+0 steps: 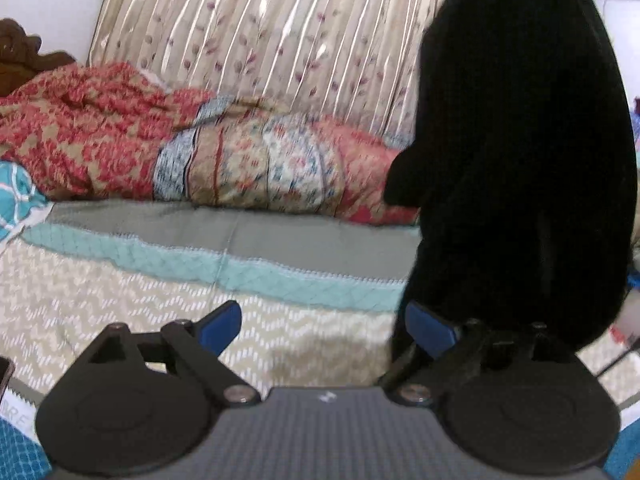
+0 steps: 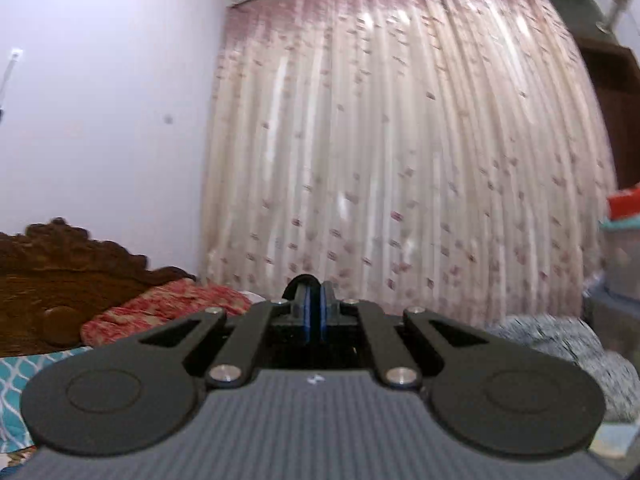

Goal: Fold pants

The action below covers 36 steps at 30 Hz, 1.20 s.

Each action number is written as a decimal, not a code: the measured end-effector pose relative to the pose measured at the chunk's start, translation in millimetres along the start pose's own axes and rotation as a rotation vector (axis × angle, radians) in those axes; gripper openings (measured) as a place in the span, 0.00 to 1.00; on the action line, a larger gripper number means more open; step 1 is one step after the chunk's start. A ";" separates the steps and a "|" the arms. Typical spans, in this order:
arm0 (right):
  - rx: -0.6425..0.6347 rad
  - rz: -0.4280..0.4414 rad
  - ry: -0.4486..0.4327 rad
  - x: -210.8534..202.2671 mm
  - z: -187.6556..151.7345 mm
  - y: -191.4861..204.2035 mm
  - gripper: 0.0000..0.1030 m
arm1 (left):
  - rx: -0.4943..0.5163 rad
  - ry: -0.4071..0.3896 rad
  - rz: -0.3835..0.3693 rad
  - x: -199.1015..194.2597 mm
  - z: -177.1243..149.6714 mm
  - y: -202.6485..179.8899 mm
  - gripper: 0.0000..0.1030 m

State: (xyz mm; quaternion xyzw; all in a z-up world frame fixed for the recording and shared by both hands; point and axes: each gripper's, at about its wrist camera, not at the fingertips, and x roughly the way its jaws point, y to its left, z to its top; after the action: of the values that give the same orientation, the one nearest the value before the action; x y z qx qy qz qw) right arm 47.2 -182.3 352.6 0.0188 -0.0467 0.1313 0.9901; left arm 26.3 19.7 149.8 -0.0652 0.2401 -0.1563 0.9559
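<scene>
While the right gripper (image 2: 313,316) has its jaws pressed together on a sliver of dark cloth, the left gripper (image 1: 320,330) stands spread and empty. Beside it the black pants (image 1: 520,160) hang in the air over the bed (image 1: 160,280), so I'd say no fold is laid yet. A heaped red quilt (image 1: 100,132) crowds the far side beneath the curtain (image 2: 400,140).

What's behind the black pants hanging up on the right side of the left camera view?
Around the black pants show a flowered curtain and a red patterned blanket on the bed. Whatever lies directly behind them is covered.
</scene>
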 end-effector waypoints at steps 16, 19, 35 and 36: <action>0.208 -0.051 0.011 1.0 6.8 -28.8 0.07 | -0.081 -0.107 0.231 -16.9 28.3 50.0 0.73; 0.245 -0.251 0.059 -3.7 -29.6 -82.0 0.07 | -0.089 -0.074 0.254 -11.9 23.1 55.6 0.76; 0.304 -0.780 0.506 -136.6 -232.9 -213.1 0.33 | -0.157 0.374 0.043 44.0 -72.5 43.9 1.00; 0.304 -0.659 0.544 -126.5 -235.0 -196.4 0.36 | -0.168 0.378 0.048 42.3 -76.1 45.8 1.00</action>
State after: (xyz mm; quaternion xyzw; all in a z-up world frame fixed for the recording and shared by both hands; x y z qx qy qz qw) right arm -2.4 -392.9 101.6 0.1426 0.2433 -0.1851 0.9414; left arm 37.5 45.1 55.4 -0.1086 0.4287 -0.1223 0.8885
